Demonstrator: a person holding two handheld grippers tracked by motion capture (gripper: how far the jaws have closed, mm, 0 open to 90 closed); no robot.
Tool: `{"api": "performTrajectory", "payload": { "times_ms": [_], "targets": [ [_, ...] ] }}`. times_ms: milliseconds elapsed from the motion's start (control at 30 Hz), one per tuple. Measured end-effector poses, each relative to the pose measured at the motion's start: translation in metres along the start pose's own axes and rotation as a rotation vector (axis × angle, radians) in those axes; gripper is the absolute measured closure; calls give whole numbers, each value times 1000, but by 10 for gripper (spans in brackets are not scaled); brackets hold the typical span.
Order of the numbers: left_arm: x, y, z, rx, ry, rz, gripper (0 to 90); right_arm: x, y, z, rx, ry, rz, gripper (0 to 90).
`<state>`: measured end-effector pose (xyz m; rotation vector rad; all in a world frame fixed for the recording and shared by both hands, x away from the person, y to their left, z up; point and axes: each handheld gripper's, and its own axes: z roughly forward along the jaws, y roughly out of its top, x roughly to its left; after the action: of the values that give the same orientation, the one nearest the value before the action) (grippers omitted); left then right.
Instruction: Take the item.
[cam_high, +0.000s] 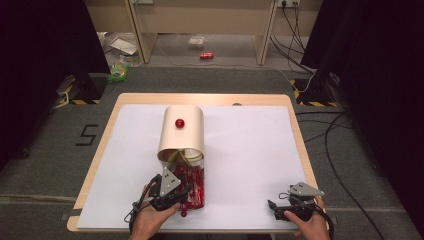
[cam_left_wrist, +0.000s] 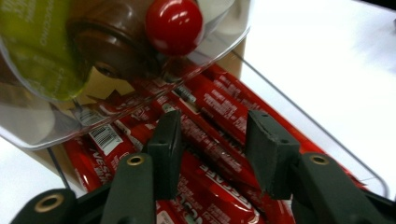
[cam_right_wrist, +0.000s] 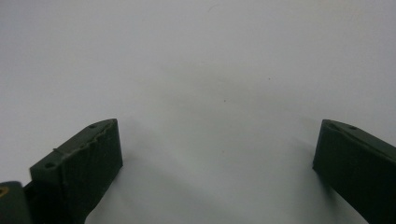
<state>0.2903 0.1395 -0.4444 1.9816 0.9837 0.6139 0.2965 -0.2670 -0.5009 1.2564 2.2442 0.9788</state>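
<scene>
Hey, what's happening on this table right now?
A person holds a tool in each hand. The left tool is open, reaching into a clear bin full of red snack sticks, its jaws either side of one. A beige cover with a red knob stands behind the bin. The right tool rests open over the white mat, holding nothing.

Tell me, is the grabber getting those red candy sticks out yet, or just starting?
Just starting, it seems. Done: the dispenser's clear drawer is open. In hand: the left gripper reaches in, jaws apart over the red sachets, none pinched. Left: grabbing one and lifting it out. The right gripper waits open over the white mat.
</scene>
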Motion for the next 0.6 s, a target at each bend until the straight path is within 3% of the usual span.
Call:
{"api": "performTrajectory", "payload": {
  "times_ms": [233,433,467,533,600],
  "targets": [
    [-8,-2,8,48,-6,25,581,0,0,0,0,1,1,16],
    [-7,-1,12,53,-8,19,588,0,0,0,1,0,1,16],
    [-9,-2,12,59,2,40,603,0,0,0,2,0,-1,16],
    [-9,-3,12,56,4,43,642,0,0,0,2,-1,0,16],
    [-7,-3,11,46,16,48,735,0,0,0,3,-1,0,16]
  ]
}}
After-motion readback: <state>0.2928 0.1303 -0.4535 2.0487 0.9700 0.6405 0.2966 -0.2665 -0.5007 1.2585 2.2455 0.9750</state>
